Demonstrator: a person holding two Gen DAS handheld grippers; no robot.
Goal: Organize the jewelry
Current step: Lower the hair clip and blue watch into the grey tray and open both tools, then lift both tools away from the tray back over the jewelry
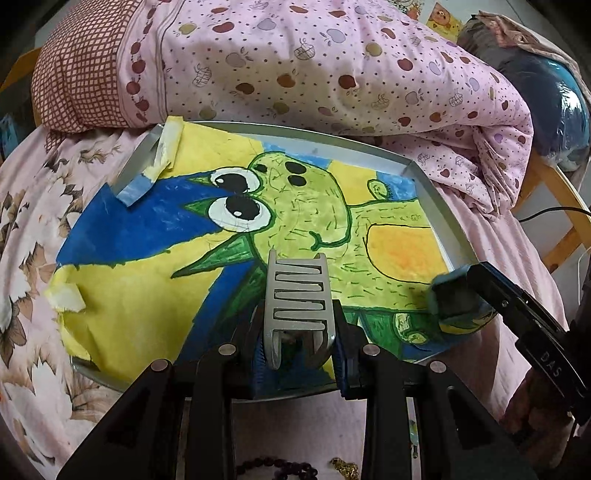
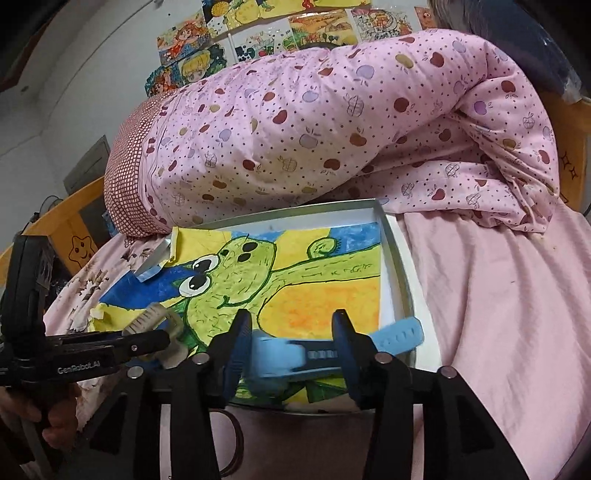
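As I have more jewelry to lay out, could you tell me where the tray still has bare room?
Free: the yellow-and-blue left part of the drawing, below the loose tape, and the orange patch by the right tray rim. Crowded: the near edge, with the hair clip in the left gripper and the watch at the right gripper.

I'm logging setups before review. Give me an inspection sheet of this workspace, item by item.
Surface: shallow grey metal tray lined with a painted green-creature picture, on a pink bedsheet.
Job's things: grey plastic hair claw clip; blurred blue strap-like band; dark bead strings and gold chain at the near edge.
Clutter: torn tape strips on the picture's corner.
Grippers: left gripper clamps the claw clip; right gripper open, band between its jaws, seemingly unpressed.
Cables: one black cable beyond the tray.
Surroundings: rolled pink apple-print quilt; drawings on the wall.
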